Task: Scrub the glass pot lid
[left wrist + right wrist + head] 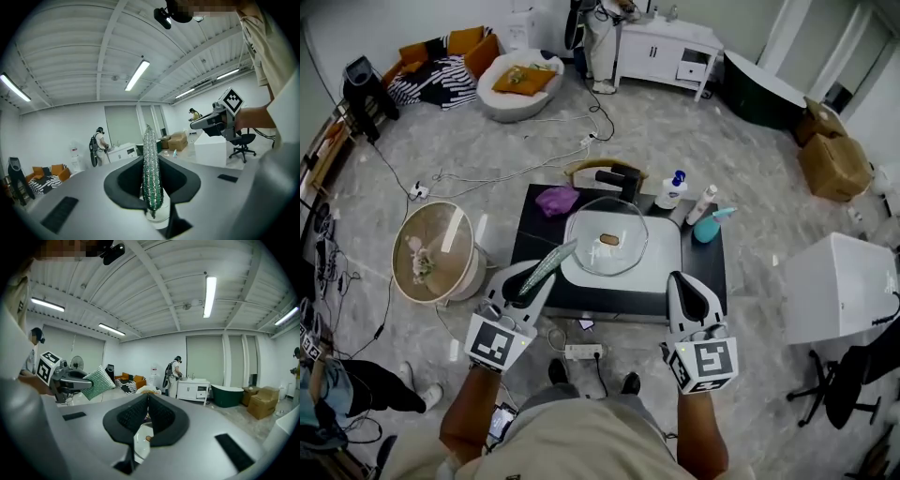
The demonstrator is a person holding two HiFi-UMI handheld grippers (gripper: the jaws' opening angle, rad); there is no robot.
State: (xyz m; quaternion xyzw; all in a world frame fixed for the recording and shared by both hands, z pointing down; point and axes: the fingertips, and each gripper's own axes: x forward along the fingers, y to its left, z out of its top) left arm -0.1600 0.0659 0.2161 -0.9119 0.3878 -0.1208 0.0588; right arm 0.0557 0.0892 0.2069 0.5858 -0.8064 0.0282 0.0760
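Fingers (124, 180) of left gripper (152, 190) pinch a flat, glittery green scouring pad (151, 159); right gripper (147, 413) fingers pressed together, empty.

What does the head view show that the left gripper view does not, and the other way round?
Only the head view shows the round glass pot lid on the pale tray, the purple cloth and the white bottle with a blue cap. Only the left gripper view shows the ceiling strip lights and the green-and-silver scrub pad edge-on, clamped by the left gripper. Both views show that pad, the right gripper and the brown cardboard boxes.
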